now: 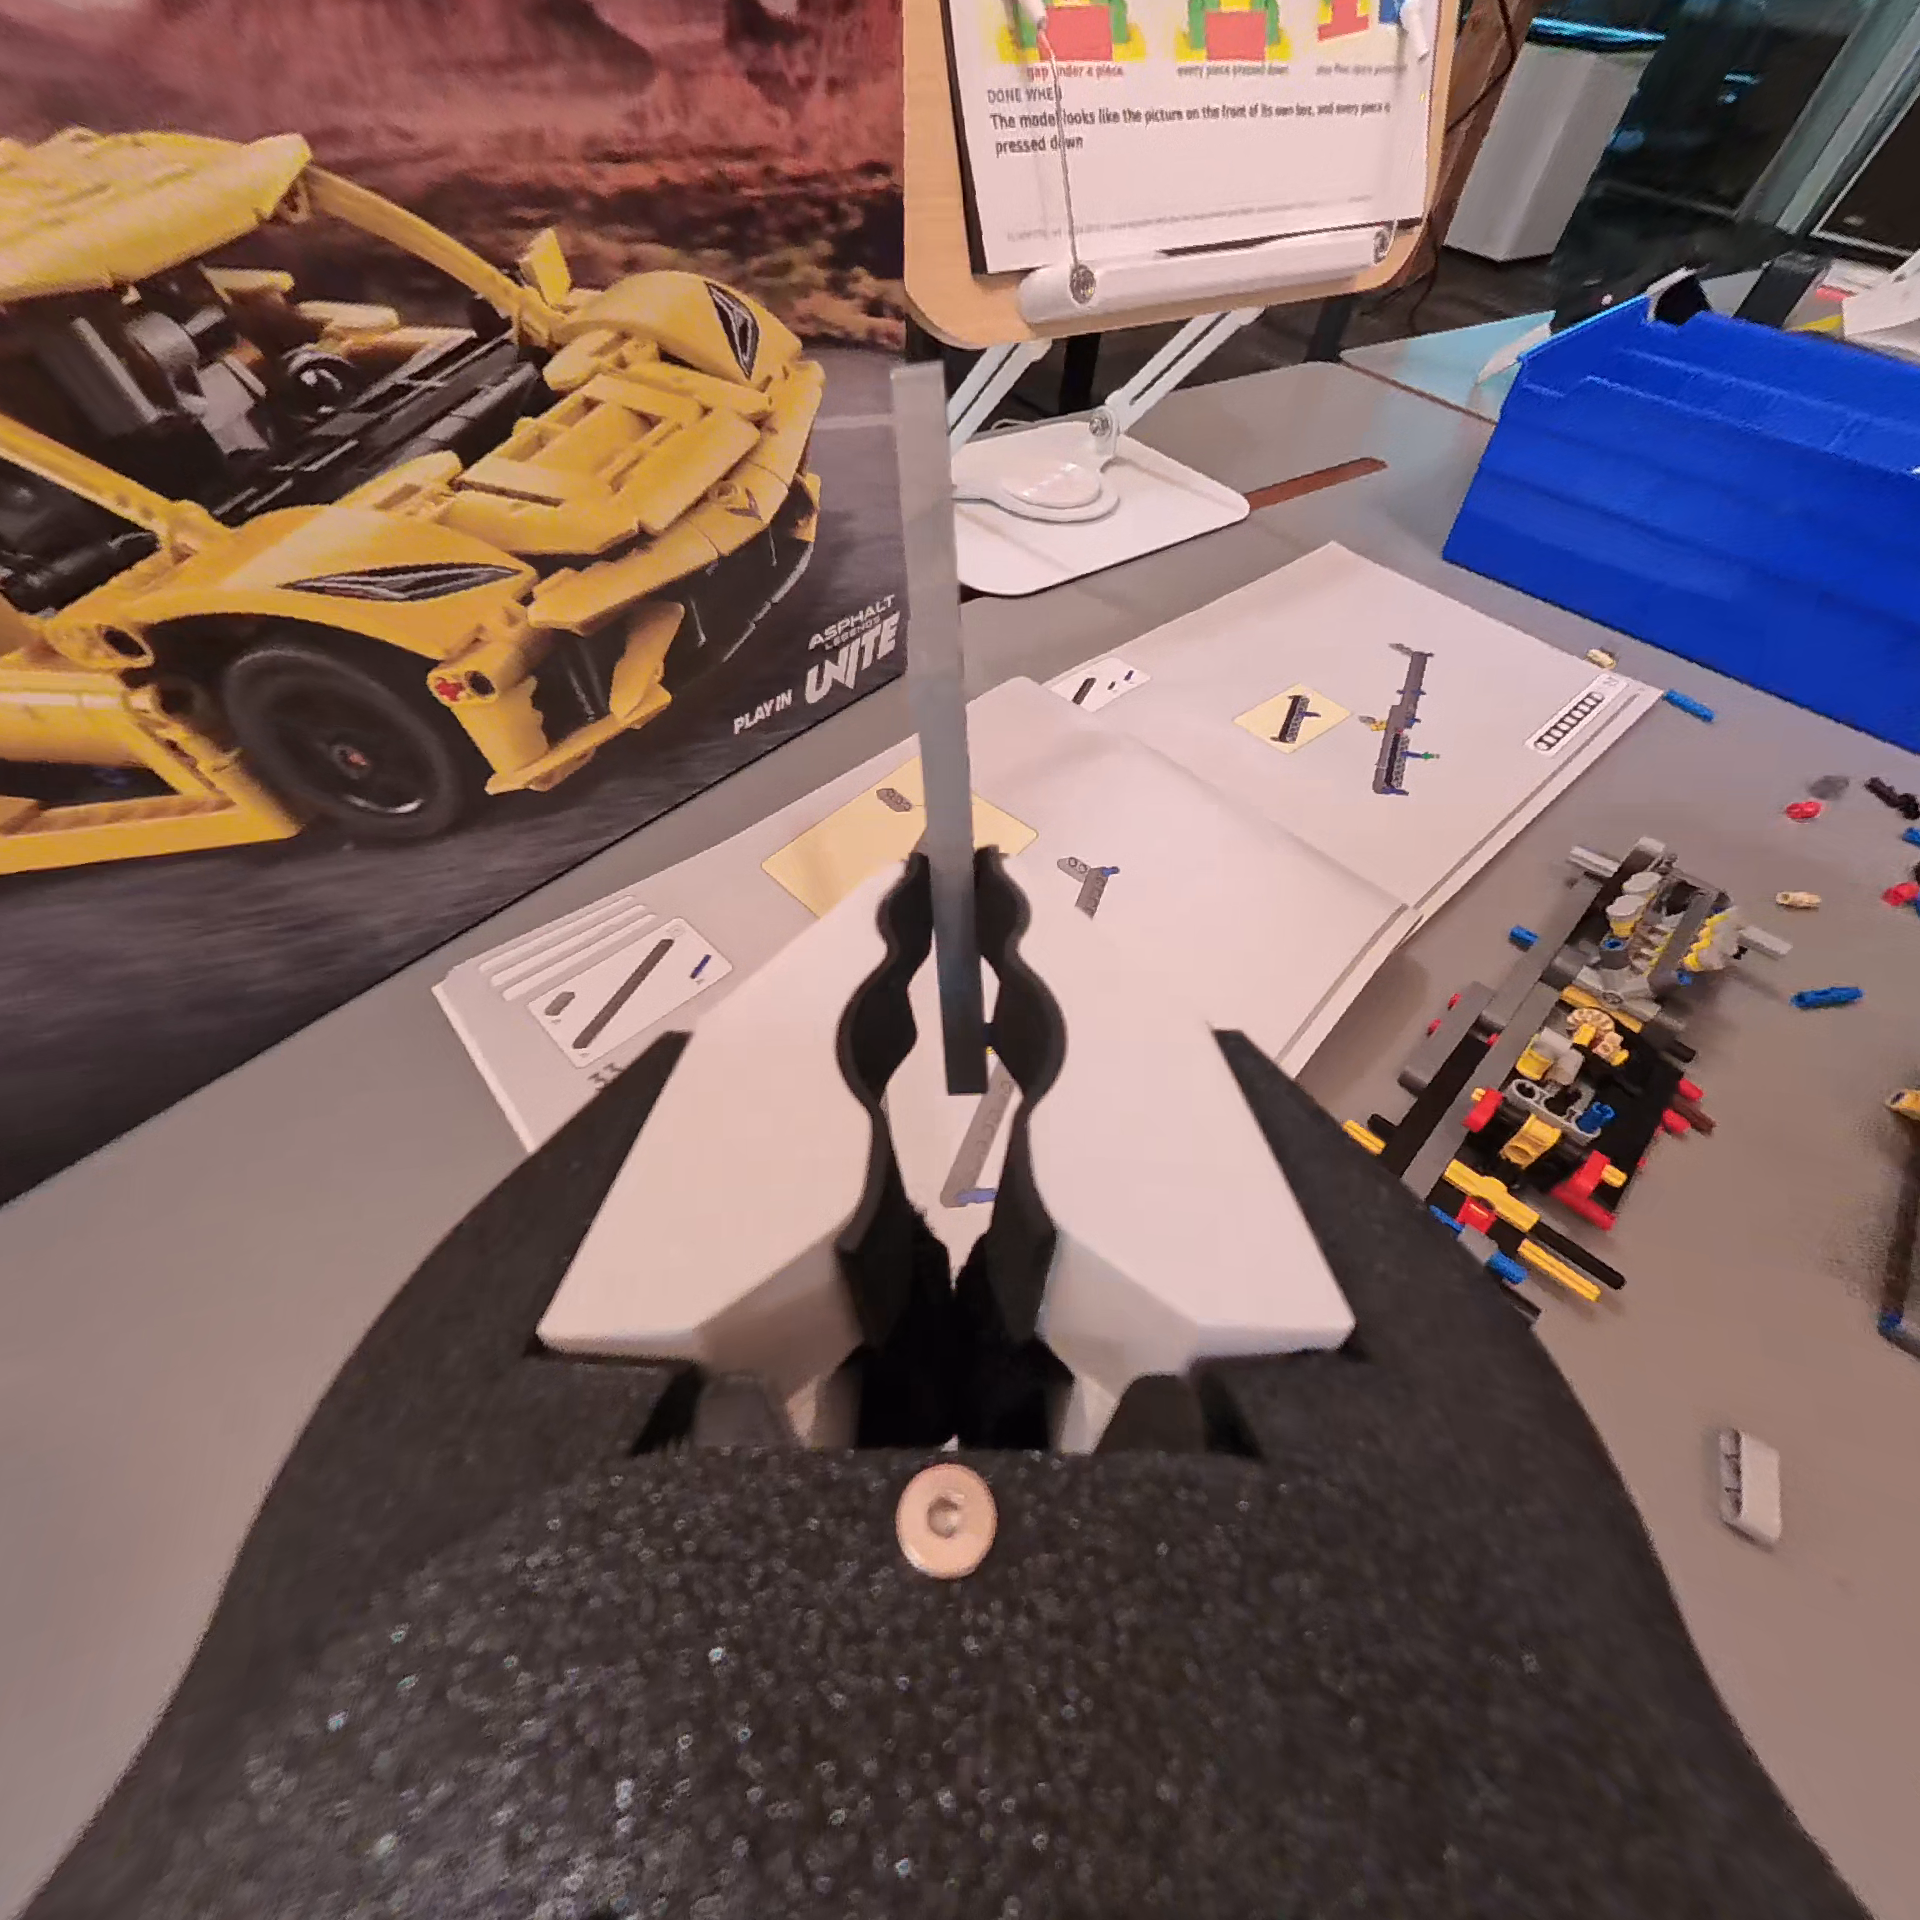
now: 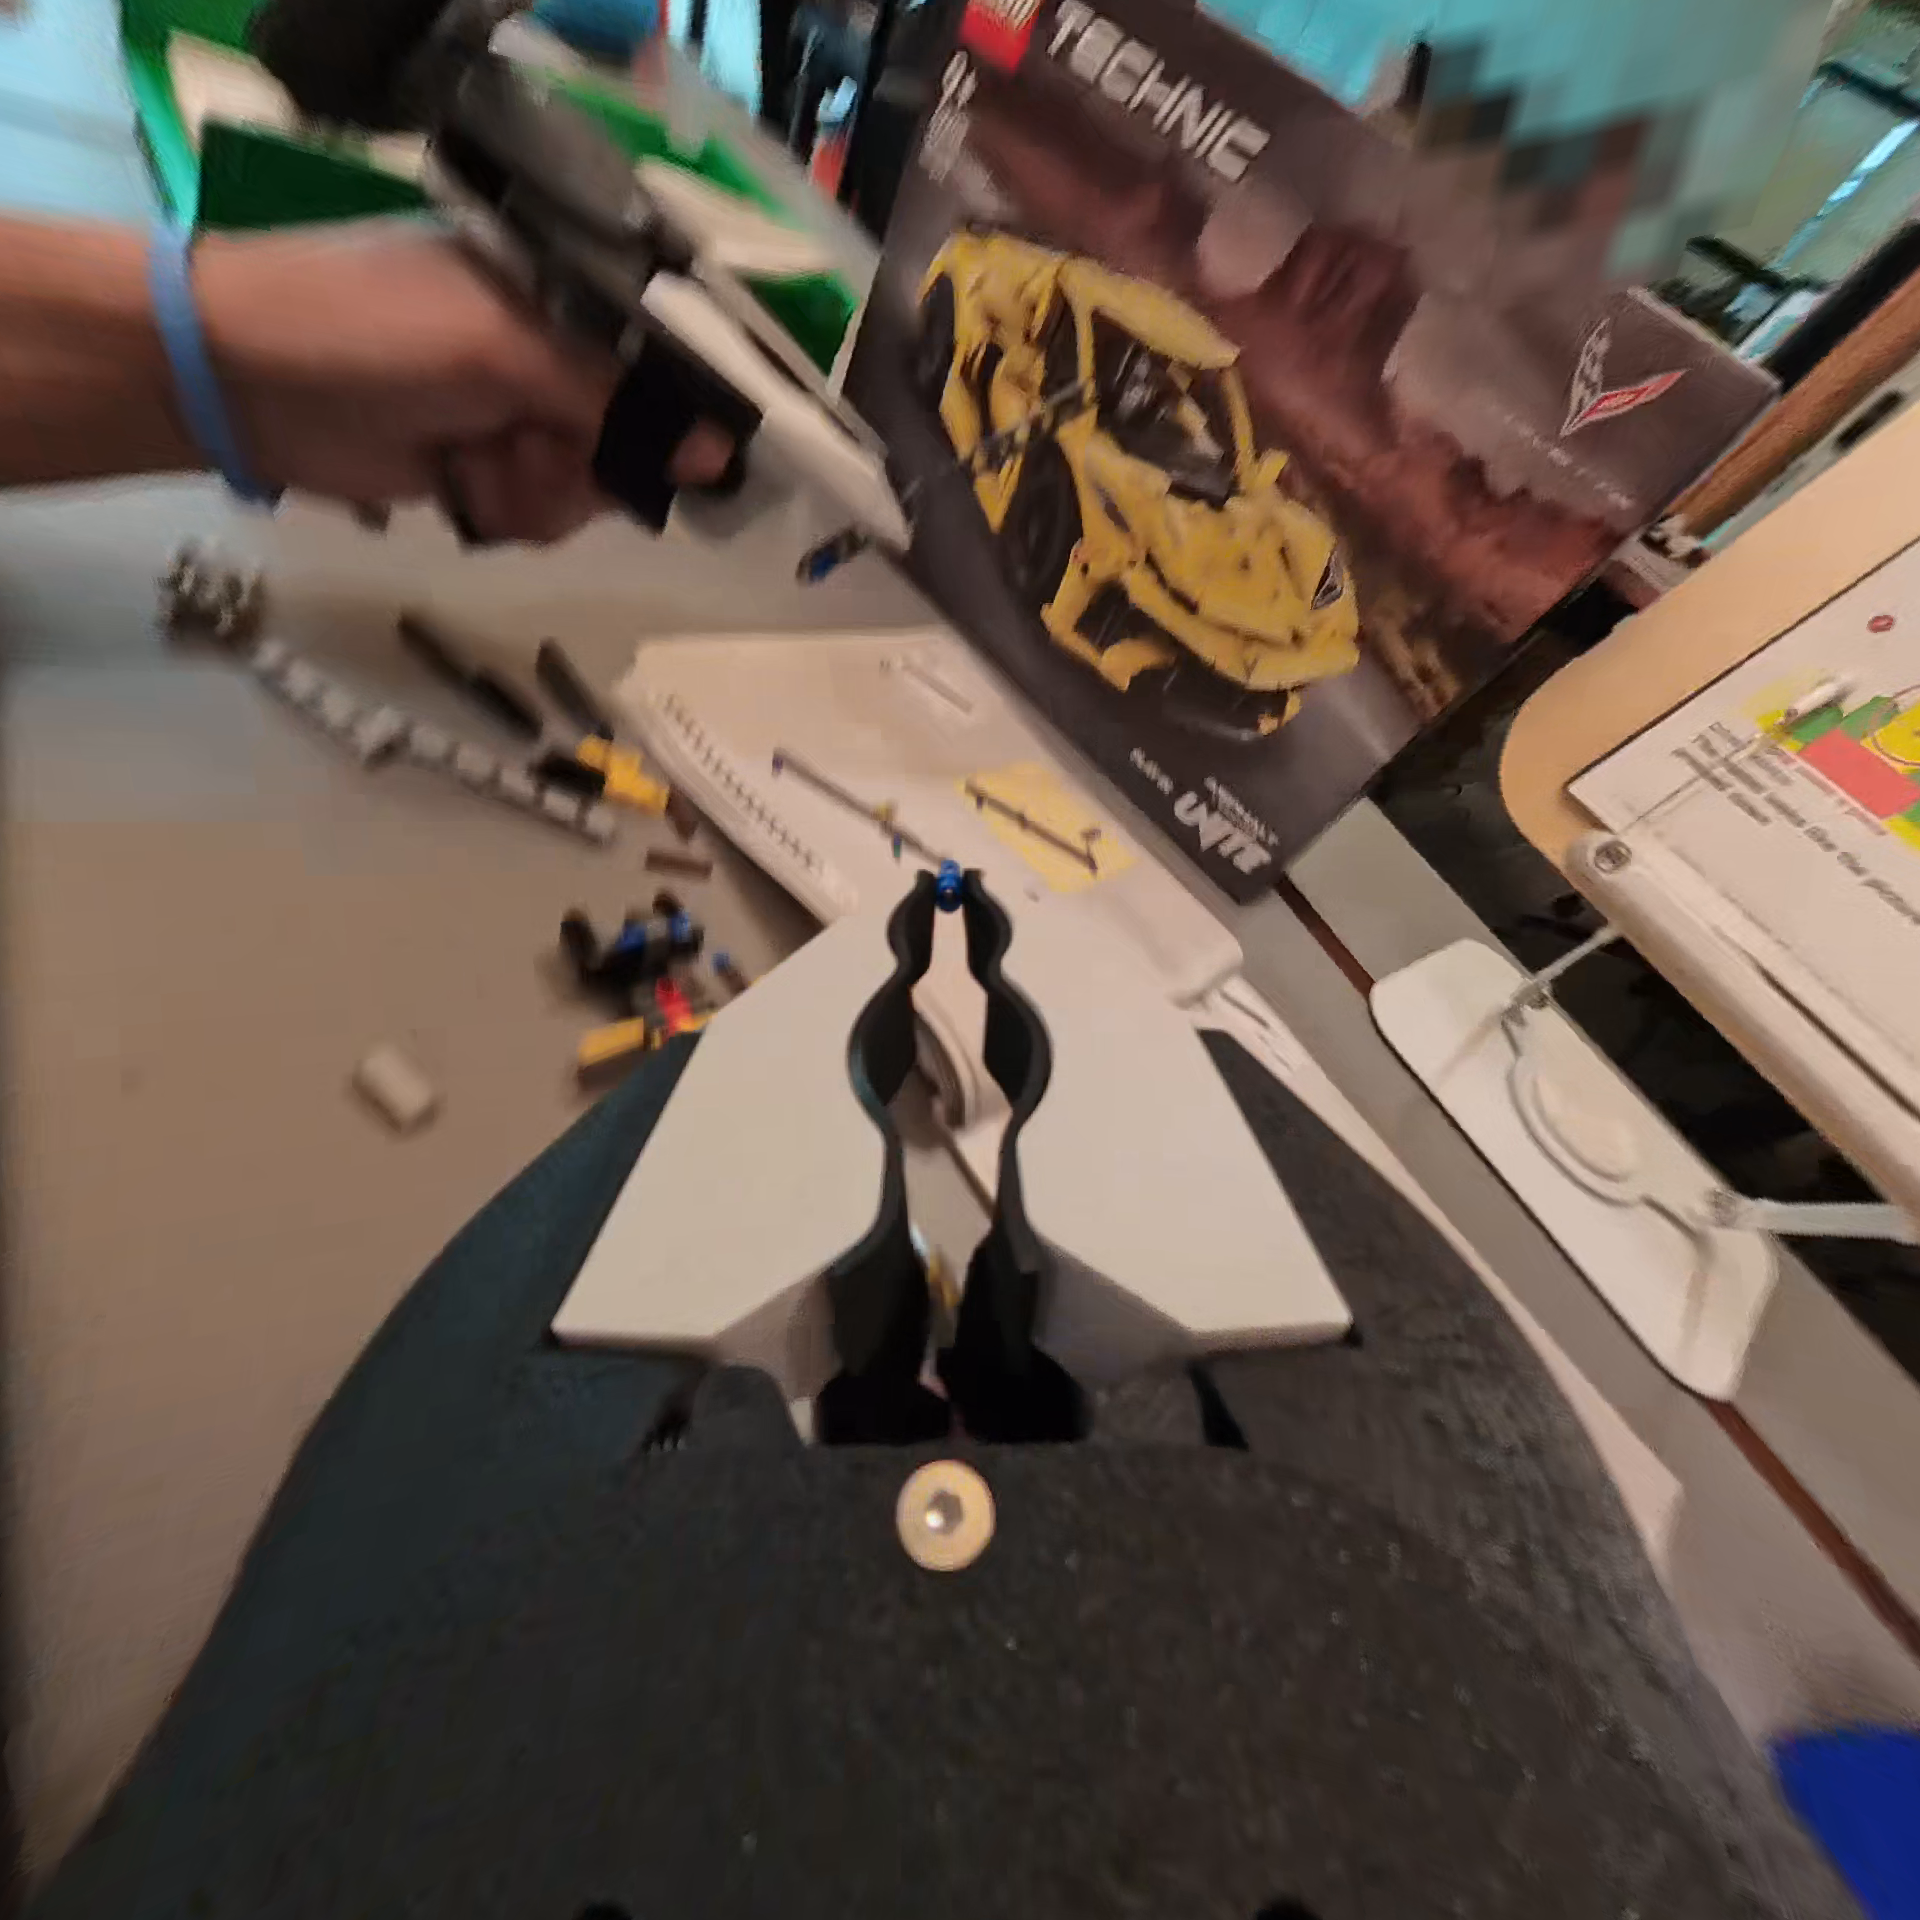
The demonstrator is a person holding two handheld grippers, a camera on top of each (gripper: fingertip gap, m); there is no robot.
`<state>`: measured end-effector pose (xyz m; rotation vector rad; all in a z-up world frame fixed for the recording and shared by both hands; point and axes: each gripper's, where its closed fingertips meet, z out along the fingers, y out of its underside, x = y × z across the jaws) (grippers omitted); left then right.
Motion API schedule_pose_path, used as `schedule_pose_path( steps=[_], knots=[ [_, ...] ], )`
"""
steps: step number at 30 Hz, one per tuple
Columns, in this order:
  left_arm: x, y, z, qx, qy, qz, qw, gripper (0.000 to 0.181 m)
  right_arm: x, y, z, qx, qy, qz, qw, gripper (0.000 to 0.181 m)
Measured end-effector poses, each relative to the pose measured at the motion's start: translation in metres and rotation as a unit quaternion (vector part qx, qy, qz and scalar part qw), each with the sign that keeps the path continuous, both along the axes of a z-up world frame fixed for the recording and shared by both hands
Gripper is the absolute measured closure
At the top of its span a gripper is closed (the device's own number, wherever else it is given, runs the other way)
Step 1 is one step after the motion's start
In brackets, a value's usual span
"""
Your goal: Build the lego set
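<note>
My left gripper [image 1: 951, 883] is shut on a long grey beam [image 1: 935, 665] that stands nearly upright between the fingers, above the open instruction booklet [image 1: 1226, 790]. My right gripper [image 2: 945, 894] is shut on a small blue pin [image 2: 947, 890] at its fingertips, held above the booklet [image 2: 831, 748]. The partly built chassis [image 1: 1558, 1070] of black, grey, yellow and red parts lies on the grey table to the right in the left wrist view. In the right wrist view a hand [image 2: 395, 395] holds the other gripper at upper left.
The set's box [image 1: 395, 499] with a yellow car picture stands at the back left. A clipboard stand [image 1: 1101, 499] holds a sheet behind the booklet. A blue bin [image 1: 1704, 520] sits at the right. Loose pins and beams [image 2: 436, 727] are scattered on the table. My hands' fingertips stand some 20 centimeters from each other.
</note>
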<state>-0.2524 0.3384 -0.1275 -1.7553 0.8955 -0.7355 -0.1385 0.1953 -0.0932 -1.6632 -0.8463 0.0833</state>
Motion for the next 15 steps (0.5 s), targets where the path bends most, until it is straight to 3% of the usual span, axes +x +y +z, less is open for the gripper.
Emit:
schedule_pose_path(
  steps=[4,7,11,15],
  knots=[
    [0.009,-0.007,-0.004,-0.008,0.001,-0.02,1.0,0.174,-0.037,0.033,-0.013,-0.029,0.104,0.004,0.994,0.178],
    [0.023,-0.023,-0.002,-0.015,-0.006,-0.055,0.998,0.174,-0.045,0.031,-0.018,-0.036,0.128,0.001,0.991,0.178],
    [0.05,-0.066,0.014,-0.004,-0.029,-0.126,0.992,0.175,-0.034,0.027,-0.006,0.037,0.089,-0.031,0.995,0.178],
    [0.072,-0.1,0.003,0.023,0.018,-0.179,0.983,0.175,-0.029,0.025,0.004,0.093,0.021,-0.054,0.994,0.178]
  ],
)
